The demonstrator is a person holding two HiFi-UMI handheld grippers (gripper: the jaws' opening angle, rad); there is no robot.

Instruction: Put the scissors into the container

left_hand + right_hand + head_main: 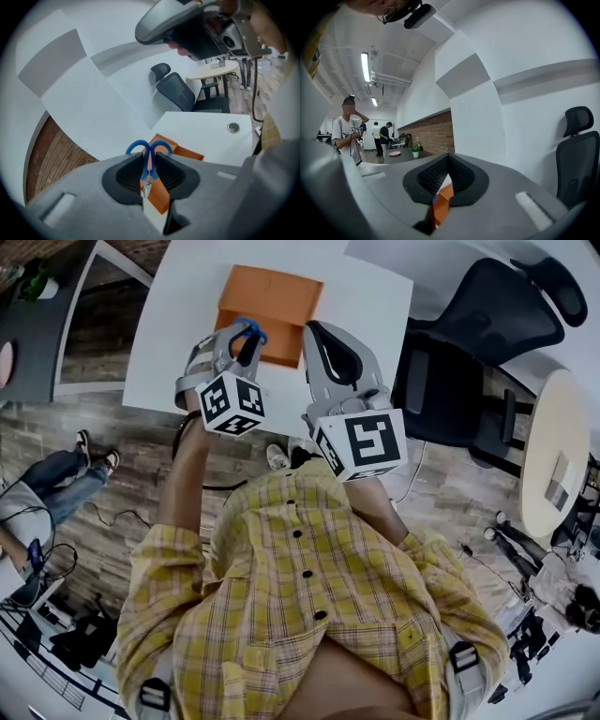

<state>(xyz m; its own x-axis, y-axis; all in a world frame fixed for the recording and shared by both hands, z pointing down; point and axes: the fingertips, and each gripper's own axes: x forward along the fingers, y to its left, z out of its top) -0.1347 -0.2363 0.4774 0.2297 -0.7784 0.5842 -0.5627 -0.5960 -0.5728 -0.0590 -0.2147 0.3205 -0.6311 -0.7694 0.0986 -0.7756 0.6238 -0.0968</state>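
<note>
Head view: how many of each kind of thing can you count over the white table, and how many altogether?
Grippers: 2, the left gripper and the right gripper
Scissors with blue handles: 1, held in the left gripper
Orange container: 1
Total: 4

No writing, brand name, number or sign can be read in any view. The only printed marks are bold black-and-white square patterns. One set stands on the faces of the left marker cube [232, 404], which belongs to the left gripper [242, 332]. The other stands on the right marker cube [363, 442], which belongs to the right gripper [317, 334]. These are coded blocks of squares, not letters or digits.
</note>
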